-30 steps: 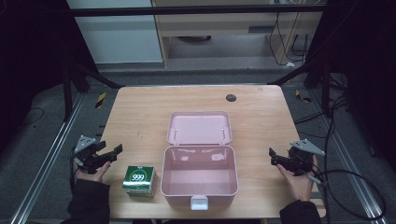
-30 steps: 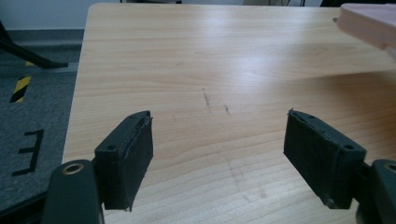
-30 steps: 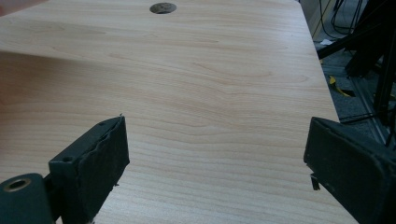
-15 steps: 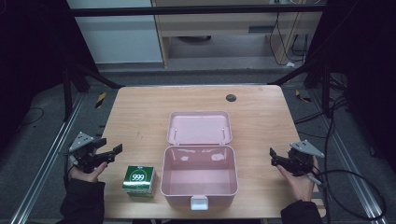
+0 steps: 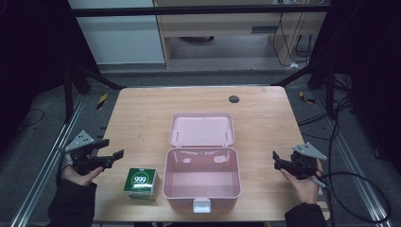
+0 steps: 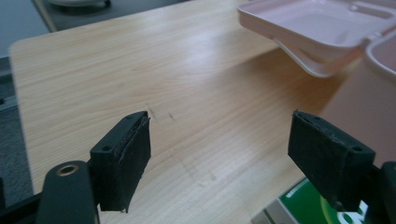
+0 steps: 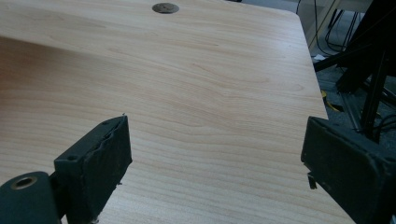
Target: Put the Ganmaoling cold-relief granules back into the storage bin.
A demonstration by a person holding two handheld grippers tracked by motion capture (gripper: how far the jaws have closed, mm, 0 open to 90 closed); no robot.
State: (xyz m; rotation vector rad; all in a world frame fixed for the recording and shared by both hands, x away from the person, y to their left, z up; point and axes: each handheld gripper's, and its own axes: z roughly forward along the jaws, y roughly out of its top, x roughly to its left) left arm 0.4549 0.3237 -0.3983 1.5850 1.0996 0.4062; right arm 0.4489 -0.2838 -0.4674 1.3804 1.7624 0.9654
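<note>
Our left tool [image 5: 112,148] lifts off the table [image 5: 142,109], jaws just opening, empty; right tool [image 5: 275,159] open; descending askew could knock the green box [image 5: 141,182].

Green-and-white box [image 5: 141,183], near the front-left corner of the table [image 5: 142,113], just left of the open pink case [image 5: 202,177]: white numerals "999" on its green top face. Smaller print beneath them is illegible.

Left black two-jaw gripper [image 5: 109,148] just opening wider, nothing between jaws. Right black two-jaw gripper [image 5: 276,160] jaws apart, empty, held low.
</note>
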